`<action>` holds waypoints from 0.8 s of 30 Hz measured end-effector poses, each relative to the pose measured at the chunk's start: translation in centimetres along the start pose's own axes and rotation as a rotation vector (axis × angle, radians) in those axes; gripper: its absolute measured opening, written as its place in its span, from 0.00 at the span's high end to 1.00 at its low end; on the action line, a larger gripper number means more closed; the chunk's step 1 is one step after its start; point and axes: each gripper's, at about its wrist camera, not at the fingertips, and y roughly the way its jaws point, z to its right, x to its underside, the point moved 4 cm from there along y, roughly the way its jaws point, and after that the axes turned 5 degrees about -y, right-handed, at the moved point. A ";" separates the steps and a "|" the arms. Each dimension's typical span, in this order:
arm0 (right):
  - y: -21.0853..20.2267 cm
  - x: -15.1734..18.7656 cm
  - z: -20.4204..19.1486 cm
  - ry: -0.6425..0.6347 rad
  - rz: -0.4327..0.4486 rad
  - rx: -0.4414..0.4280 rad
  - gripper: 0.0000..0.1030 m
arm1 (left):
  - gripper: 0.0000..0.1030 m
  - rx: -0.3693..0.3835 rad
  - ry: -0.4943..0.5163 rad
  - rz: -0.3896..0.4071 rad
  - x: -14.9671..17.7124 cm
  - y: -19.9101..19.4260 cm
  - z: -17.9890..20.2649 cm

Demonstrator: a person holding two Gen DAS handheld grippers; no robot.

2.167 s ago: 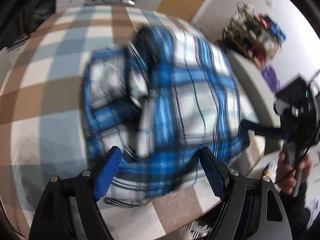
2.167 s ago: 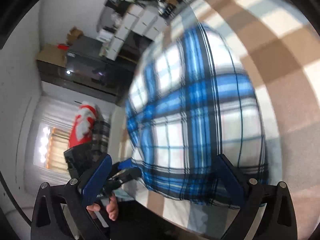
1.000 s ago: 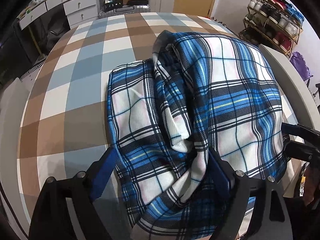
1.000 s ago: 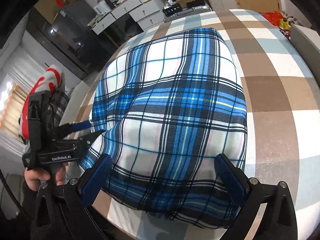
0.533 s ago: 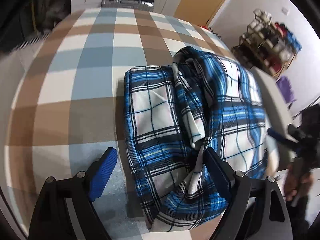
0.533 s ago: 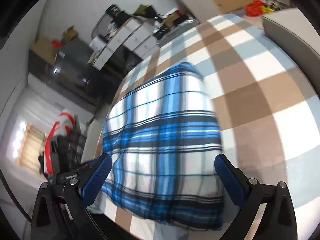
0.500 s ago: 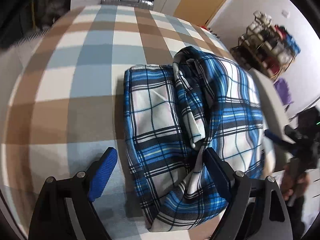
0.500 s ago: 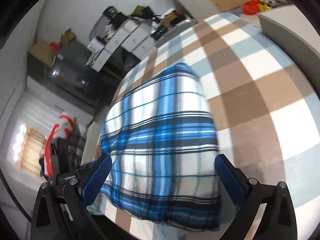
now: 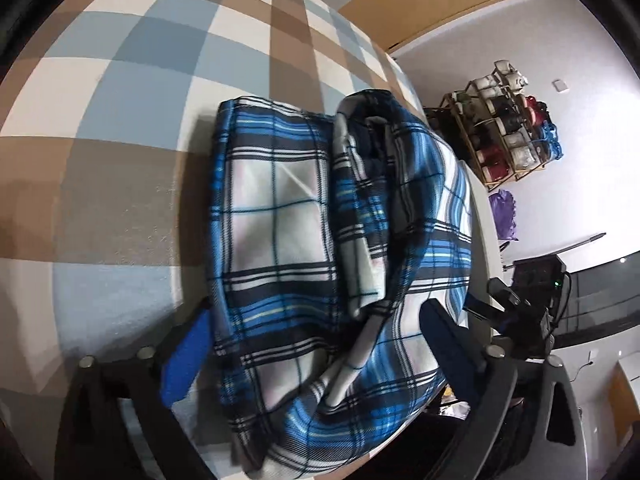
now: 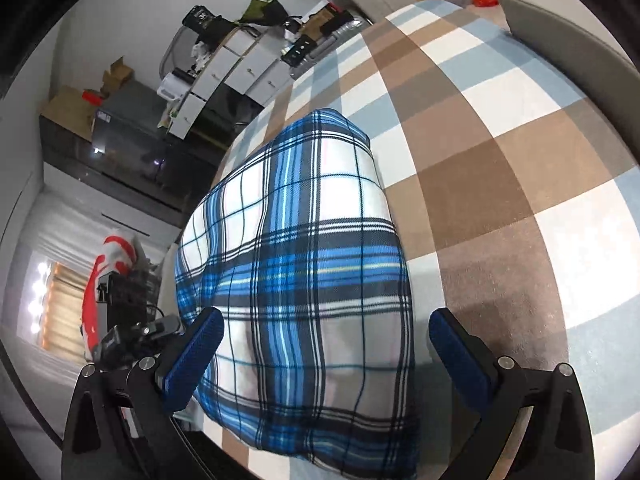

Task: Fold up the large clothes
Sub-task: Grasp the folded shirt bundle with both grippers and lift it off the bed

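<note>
Both views have rolled since a second ago. On the checked bed, the folded plaid garment lies released: left gripper fingers are opening around its edge, right gripper fingers spread, likely to inspect it.

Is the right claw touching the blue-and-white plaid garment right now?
Cannot tell. In the right wrist view the right claw stands wide open around the folded blue-and-white plaid garment, its blue pads close to the cloth edges; no gap or contact shows plainly.
</note>
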 end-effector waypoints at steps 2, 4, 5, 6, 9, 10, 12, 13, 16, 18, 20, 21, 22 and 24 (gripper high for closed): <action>0.5 -0.4 0.0 0.005 -0.014 0.001 0.00 | 0.02 0.022 -0.013 -0.001 -0.3 -0.2 -0.1; 1.0 -0.6 0.1 -0.011 -0.033 0.052 0.00 | 0.02 0.060 -0.036 -0.015 -0.5 -0.2 -0.2; 1.1 -0.8 0.2 -0.026 -0.038 0.085 0.00 | 0.02 0.090 -0.054 -0.027 -0.5 -0.1 -0.1; 1.3 -0.9 0.2 -0.037 -0.046 0.106 0.00 | 0.02 0.105 -0.061 -0.034 -0.6 0.0 -0.1; 2.0 -1.3 -0.2 -0.080 -0.081 0.121 0.00 | 0.02 0.121 -0.053 -0.048 -0.7 0.1 0.2; 2.3 -1.4 -0.4 -0.098 -0.097 0.126 0.00 | 0.02 0.124 -0.050 -0.052 -0.8 -0.1 0.0; 2.8 -1.6 -0.8 -0.126 -0.120 0.112 0.00 | 0.02 0.138 -0.055 -0.064 -0.8 0.1 0.3; 3.2 -1.7 -1.1 -0.136 -0.132 0.090 0.00 | 0.02 0.141 -0.048 -0.070 -0.7 0.3 0.5; 4.0 -1.6 -1.8 -0.151 -0.164 0.017 0.00 | 0.02 0.161 -0.027 -0.099 -0.4 0.9 1.1; 4.2 -1.5 -2.1 -0.164 -0.178 0.006 0.00 | 0.02 0.177 -0.016 -0.119 -0.7 1.4 1.8; 4.0 -1.5 -2.0 -0.150 -0.186 -0.050 0.00 | 0.02 0.195 -0.021 -0.139 -0.7 1.5 2.0; 3.8 -1.4 -2.1 -0.147 -0.187 -0.080 0.01 | 0.02 0.208 -0.025 -0.155 -0.6 1.7 2.1; 3.3 -1.2 -2.2 -0.147 -0.190 -0.129 0.01 | 0.02 0.211 -0.044 -0.160 -0.6 1.6 2.1; 2.7 -0.8 -2.3 -0.144 -0.194 -0.193 0.02 | 0.02 0.195 -0.023 -0.158 -0.6 1.5 2.3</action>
